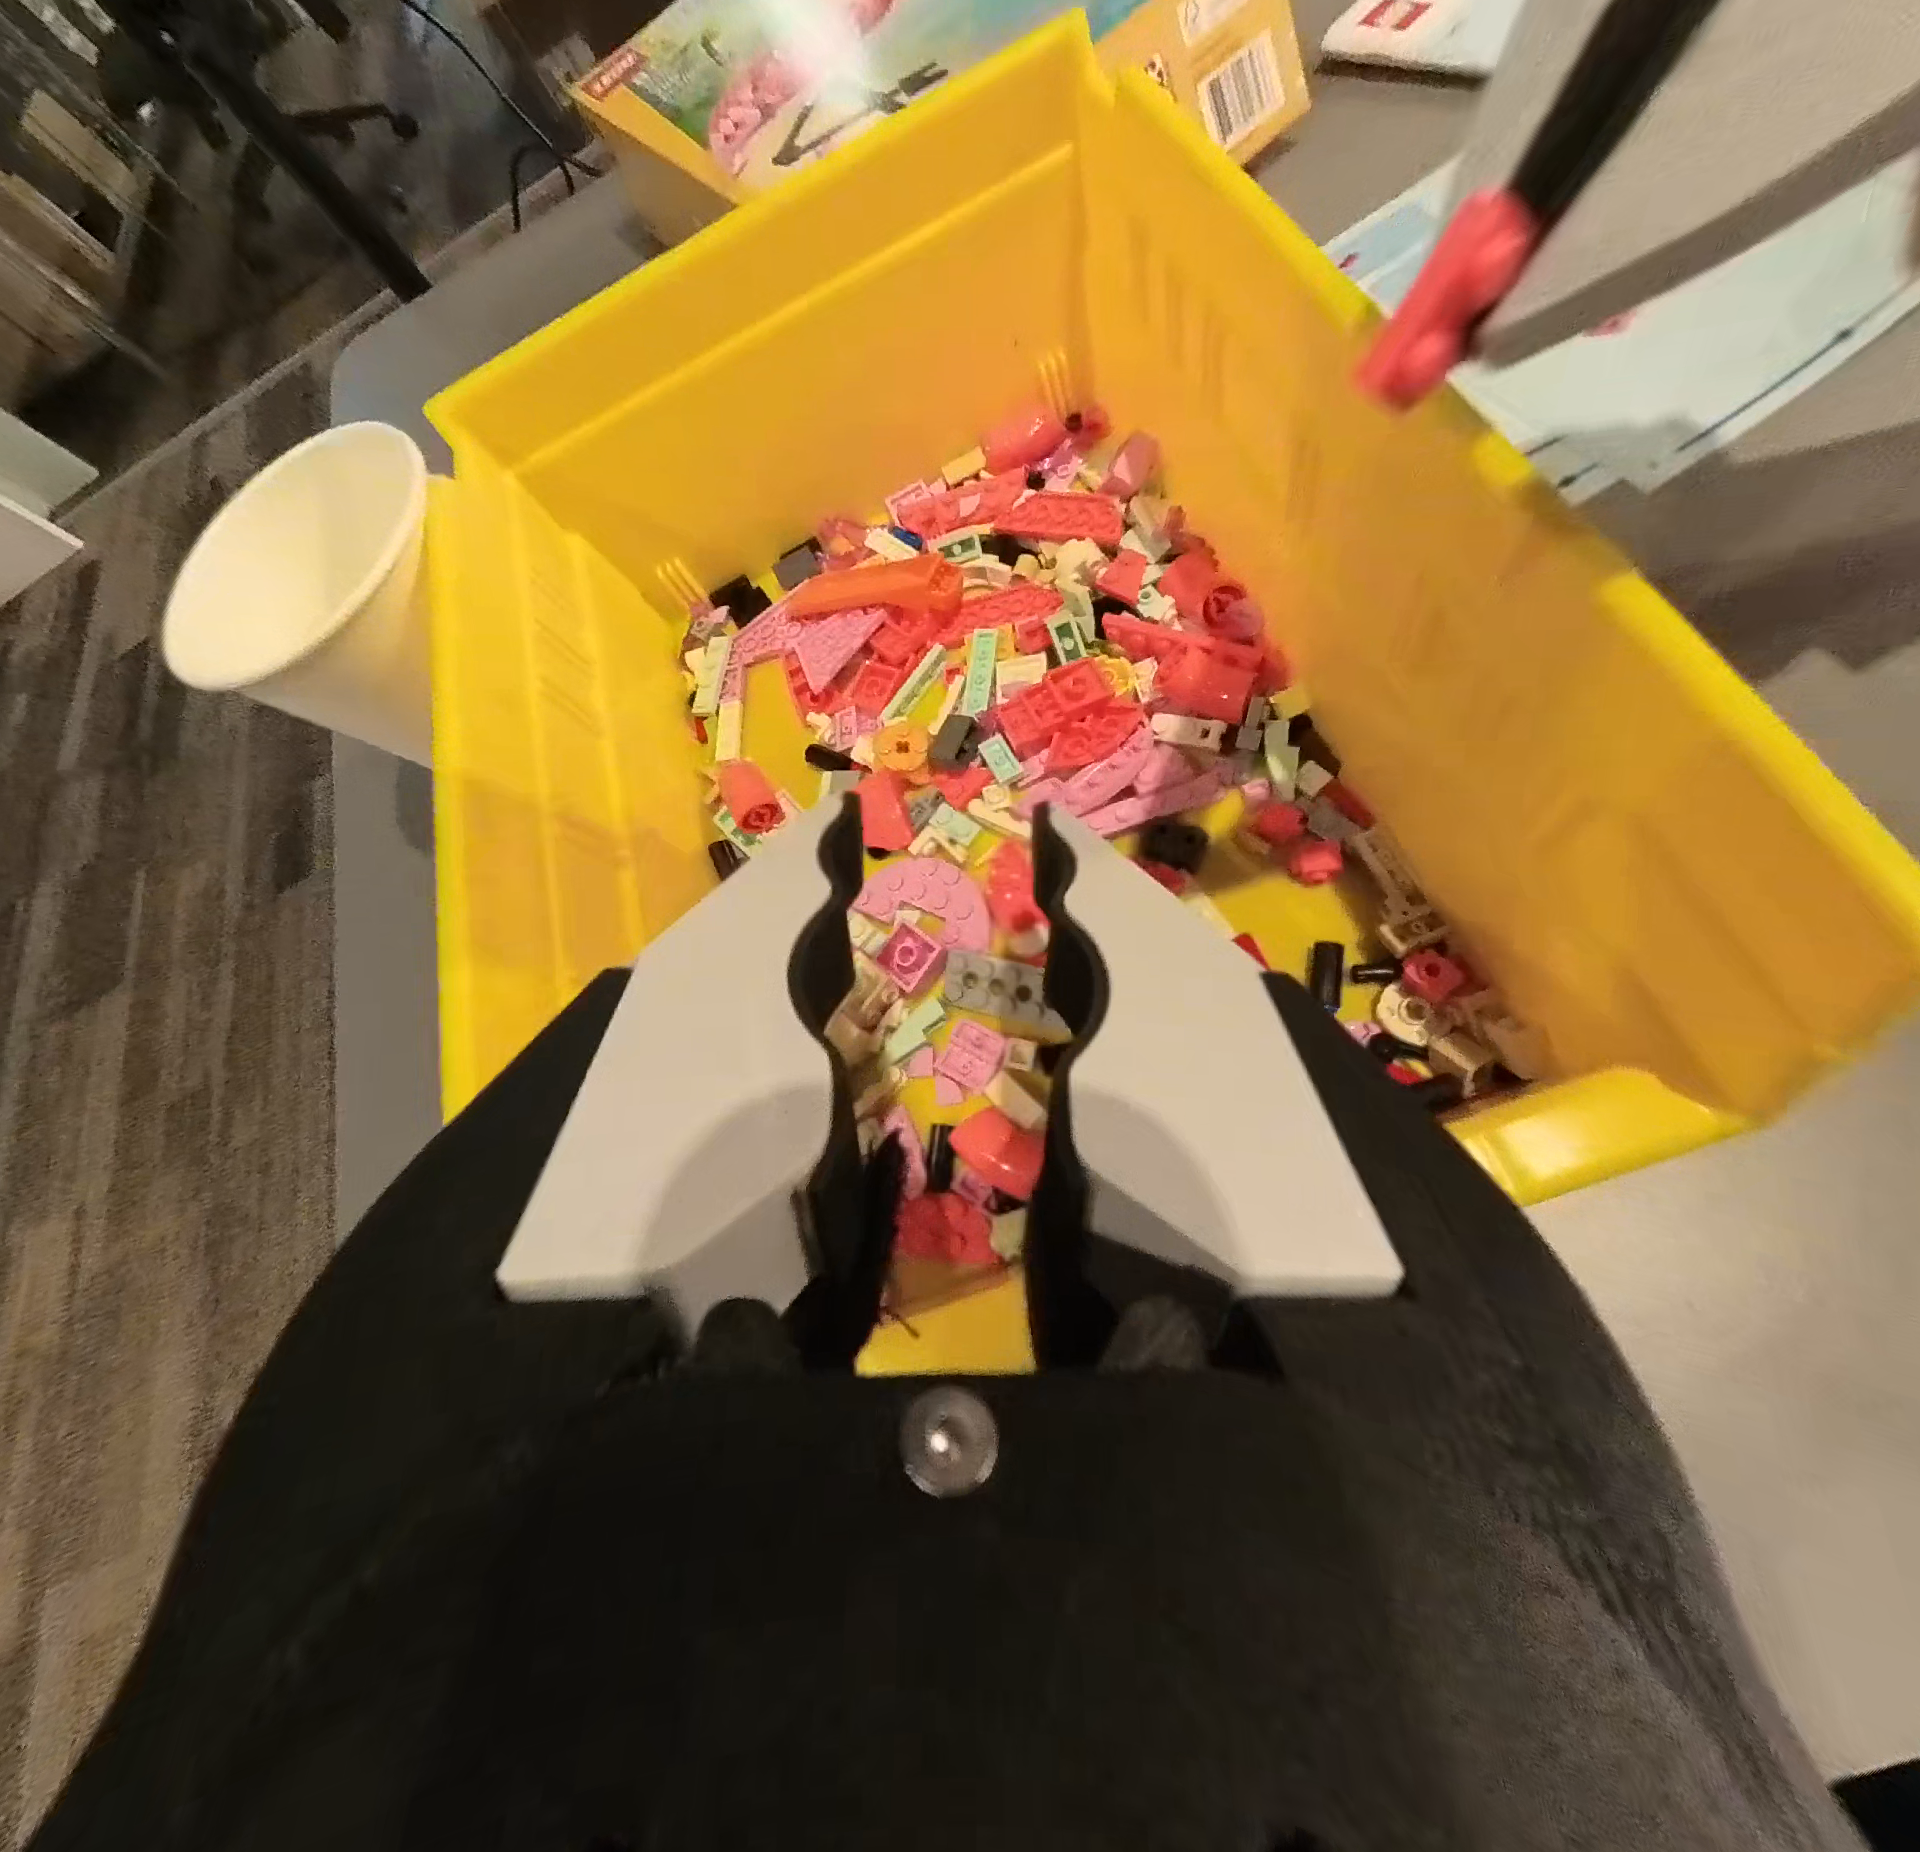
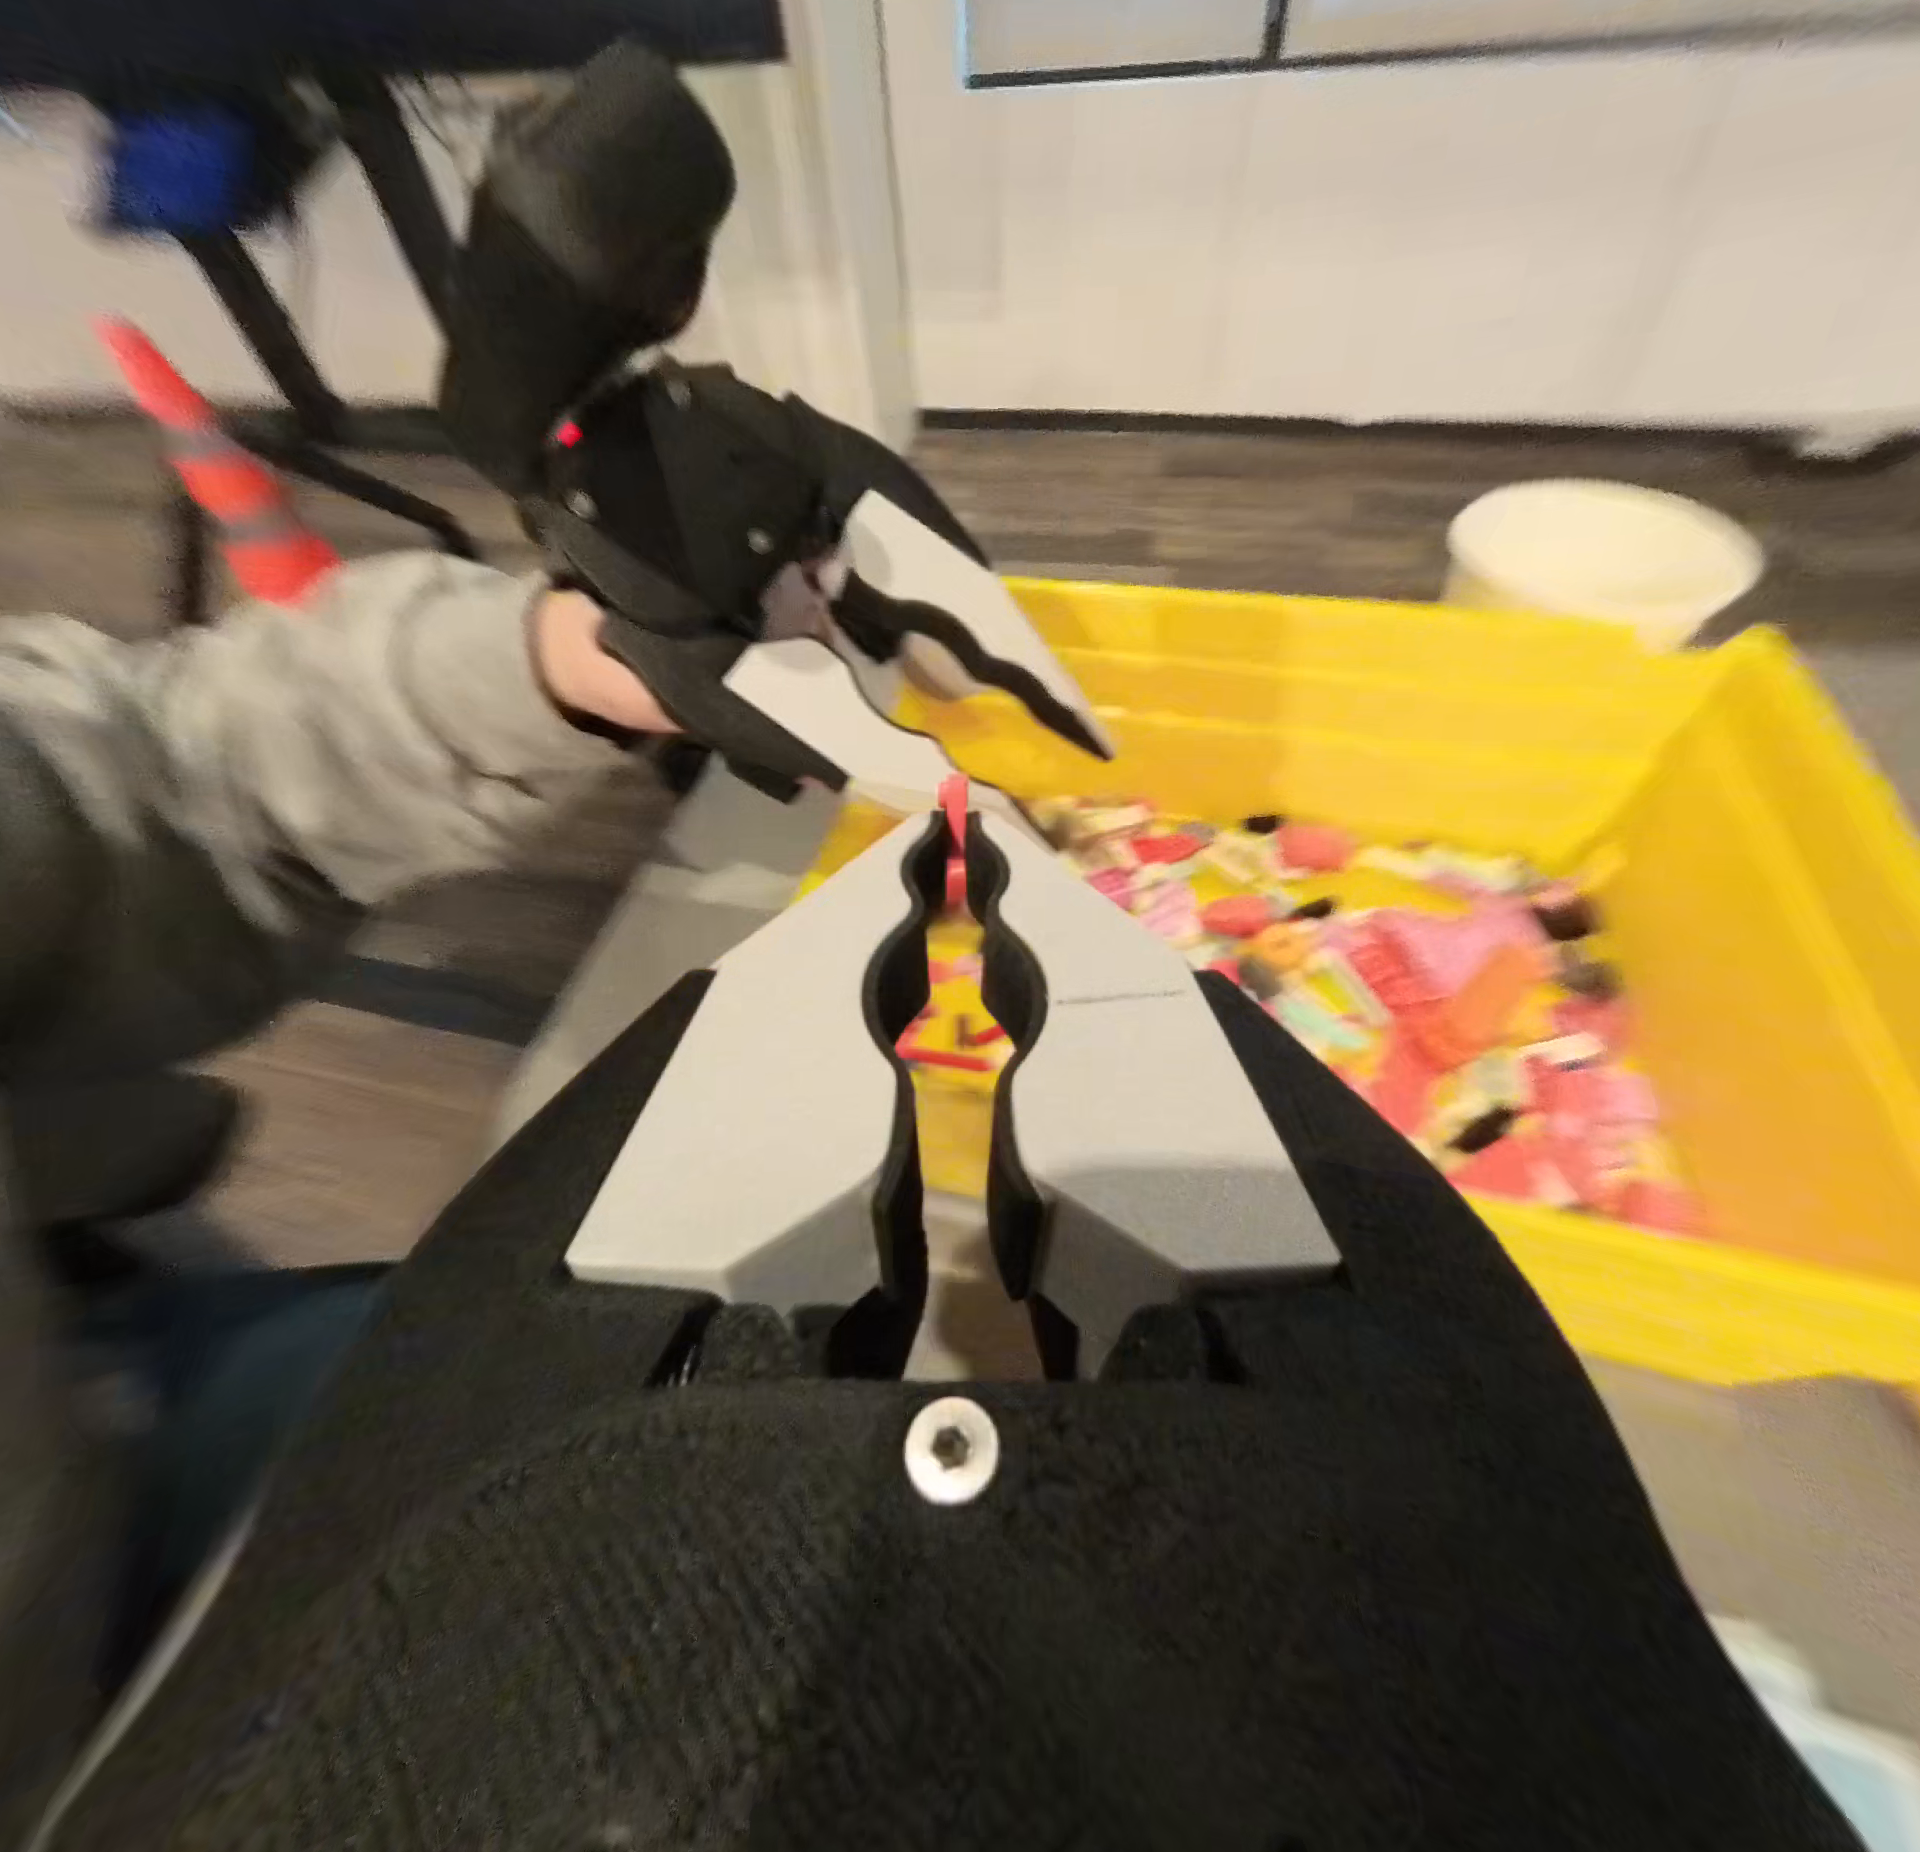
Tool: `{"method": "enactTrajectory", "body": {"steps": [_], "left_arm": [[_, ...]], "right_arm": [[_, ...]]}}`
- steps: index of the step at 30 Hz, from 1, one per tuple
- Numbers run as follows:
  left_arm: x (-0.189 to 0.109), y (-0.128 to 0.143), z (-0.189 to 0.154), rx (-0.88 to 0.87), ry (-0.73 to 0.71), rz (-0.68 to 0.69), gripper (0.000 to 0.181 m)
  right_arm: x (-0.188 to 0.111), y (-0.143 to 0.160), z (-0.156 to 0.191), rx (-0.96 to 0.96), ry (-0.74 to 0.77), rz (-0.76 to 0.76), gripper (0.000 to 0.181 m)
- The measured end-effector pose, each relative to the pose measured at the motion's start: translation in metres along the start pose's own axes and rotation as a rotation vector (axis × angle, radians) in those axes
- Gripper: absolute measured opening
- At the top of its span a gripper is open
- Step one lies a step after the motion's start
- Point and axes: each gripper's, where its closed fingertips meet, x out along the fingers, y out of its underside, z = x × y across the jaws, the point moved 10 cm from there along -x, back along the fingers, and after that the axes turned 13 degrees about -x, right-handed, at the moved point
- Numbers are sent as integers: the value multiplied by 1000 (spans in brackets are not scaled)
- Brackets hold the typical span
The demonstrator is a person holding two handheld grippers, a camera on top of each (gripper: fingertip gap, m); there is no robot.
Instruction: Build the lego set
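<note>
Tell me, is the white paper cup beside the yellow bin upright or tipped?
Upright. The white paper cup stands beside the yellow bin, mouth upward.

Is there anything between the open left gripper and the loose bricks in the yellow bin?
Nothing visible. The left gripper hangs open above the loose bricks inside the yellow bin, with only air below. The right gripper, holding a red piece, is off to the side.

Print is showing on the set box [image 1: 935, 67] near the table's far edge, barcode included, and on a white sheet [image 1: 1423, 15] far right; wording omitted.
</note>
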Motion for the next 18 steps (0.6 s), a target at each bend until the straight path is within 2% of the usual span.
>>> {"method": "enactTrajectory", "body": {"steps": [4,8,11,14,18], "left_arm": [[-5,-5,-7,-61,61,-24,50],[-32,-20,-33,-14,109,-182,50],[-53,-30,-71,71,153,-288,49],[-64,-31,-113,133,169,-331,48],[-61,-16,-173,71,377,-335,47]], "right_arm": [[-28,10,1,305,-147,-82,1],[-67,24,12,458,-212,-151,1],[-100,35,26,537,-255,-170,1],[-136,50,44,535,-233,-91,1],[-183,74,79,488,-243,134,1]]}}
